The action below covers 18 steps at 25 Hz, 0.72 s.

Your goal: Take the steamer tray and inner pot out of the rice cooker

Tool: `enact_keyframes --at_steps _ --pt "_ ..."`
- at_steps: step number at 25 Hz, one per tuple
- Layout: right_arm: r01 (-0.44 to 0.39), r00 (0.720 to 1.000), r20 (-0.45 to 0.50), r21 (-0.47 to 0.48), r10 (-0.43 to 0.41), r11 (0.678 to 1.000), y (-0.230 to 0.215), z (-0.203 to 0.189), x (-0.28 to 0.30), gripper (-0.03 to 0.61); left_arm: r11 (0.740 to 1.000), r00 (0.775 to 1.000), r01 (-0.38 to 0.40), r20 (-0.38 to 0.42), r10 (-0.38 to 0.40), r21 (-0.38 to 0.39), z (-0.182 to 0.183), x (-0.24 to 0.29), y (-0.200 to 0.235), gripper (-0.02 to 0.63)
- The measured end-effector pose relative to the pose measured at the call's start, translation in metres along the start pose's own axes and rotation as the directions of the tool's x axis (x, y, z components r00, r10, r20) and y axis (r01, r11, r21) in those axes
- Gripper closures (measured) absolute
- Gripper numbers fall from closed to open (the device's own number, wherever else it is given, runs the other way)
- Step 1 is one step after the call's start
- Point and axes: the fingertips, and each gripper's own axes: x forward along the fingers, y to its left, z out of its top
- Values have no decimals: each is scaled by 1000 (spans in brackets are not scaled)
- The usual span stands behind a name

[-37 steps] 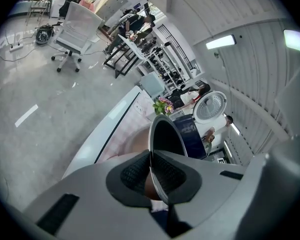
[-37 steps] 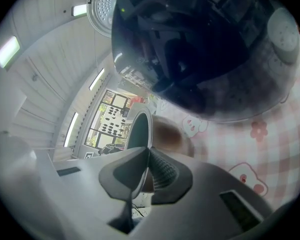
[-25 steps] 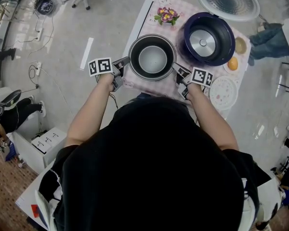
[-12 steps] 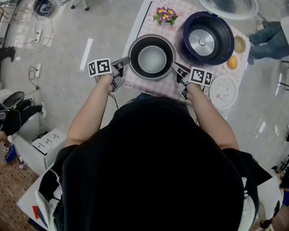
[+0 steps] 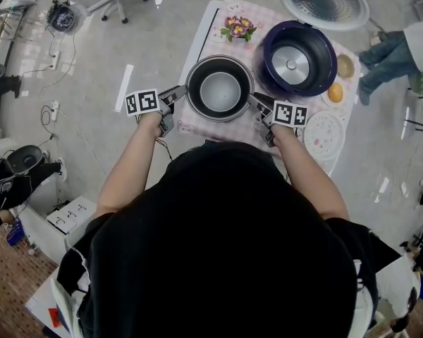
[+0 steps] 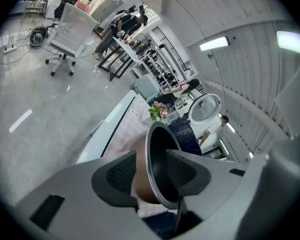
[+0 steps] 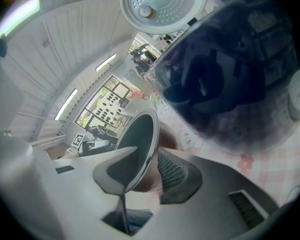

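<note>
Now that their jaws have just been opening, your left hand-held gripper [image 5: 178,94] and right hand-held gripper [image 5: 257,103] stand slack astride the rim of the pot [image 5: 220,90]. It rests on the bench [image 5: 215,44], left of the cooker [image 5: 296,56], so that step looks done.

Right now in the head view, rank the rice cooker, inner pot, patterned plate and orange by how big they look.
Largest to smallest:
1. rice cooker
2. inner pot, only a little smaller
3. plate
4. orange, clearly the smallest
</note>
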Motion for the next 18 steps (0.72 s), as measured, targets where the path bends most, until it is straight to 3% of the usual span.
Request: enact_keyframes --at_steps 4,10,15,18 --pt "16 1000 16 -56 -15 998 10 7 -11 431 994 999 -41 29 38 100 17 -4 -9 373" --pt "57 997 54 -176 -48 983 26 18 -41 428 967 997 -58 70 42 248 43 -2 -39 360" --pt "99 988 137 -238 -68 966 39 40 -77 428 917 997 -24 74 -6 399 67 10 -85 360" --pt "143 974 208 -245 -92 959 38 57 -105 430 870 995 15 77 -61 493 79 20 -122 362"
